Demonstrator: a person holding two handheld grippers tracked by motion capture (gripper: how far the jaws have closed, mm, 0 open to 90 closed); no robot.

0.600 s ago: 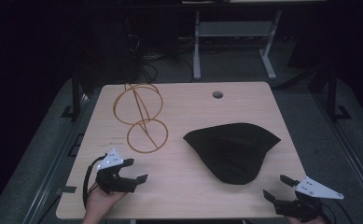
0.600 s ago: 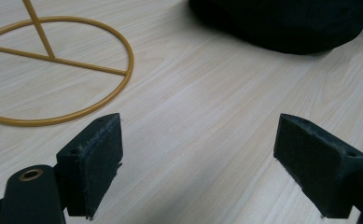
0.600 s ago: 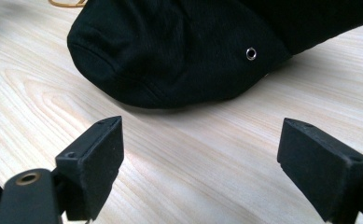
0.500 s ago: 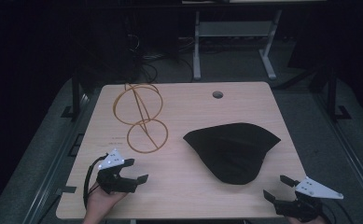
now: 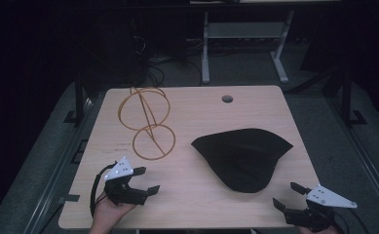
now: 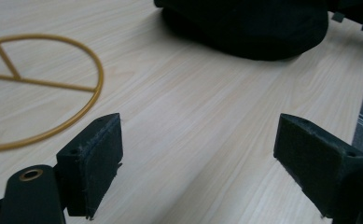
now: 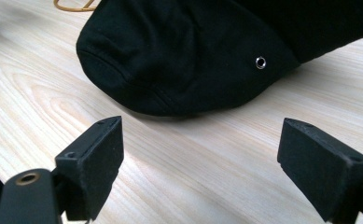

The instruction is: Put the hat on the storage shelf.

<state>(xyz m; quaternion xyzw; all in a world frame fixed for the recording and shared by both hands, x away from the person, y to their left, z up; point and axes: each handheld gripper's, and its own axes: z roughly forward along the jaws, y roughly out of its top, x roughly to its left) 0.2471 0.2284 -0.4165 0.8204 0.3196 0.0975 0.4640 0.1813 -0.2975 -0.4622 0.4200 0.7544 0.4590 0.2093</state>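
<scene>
Both the left gripper (image 5: 145,180) and right gripper (image 5: 288,196) hover with jaws spread wide and empty, flanking the black hat (image 5: 243,156) lying mid-table beside the gold wire stand (image 5: 147,122), seemingly poised for a two-sided pickup.

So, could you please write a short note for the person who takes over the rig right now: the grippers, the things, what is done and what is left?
Left gripper: open, holding nothing, low over the near left part of the table, pointing toward the black hat.
Right gripper: open, holding nothing, at the near right corner, aimed at the hat's near edge.
Black hat: lies flat on the right half of the table, untouched.
Gold wire stand: stands on the left half, its ring base on the tabletop, apart from the hat.
Done: nothing yet; nothing is gripped.
Left: probably grip the hat and bring it to the stand.
</scene>
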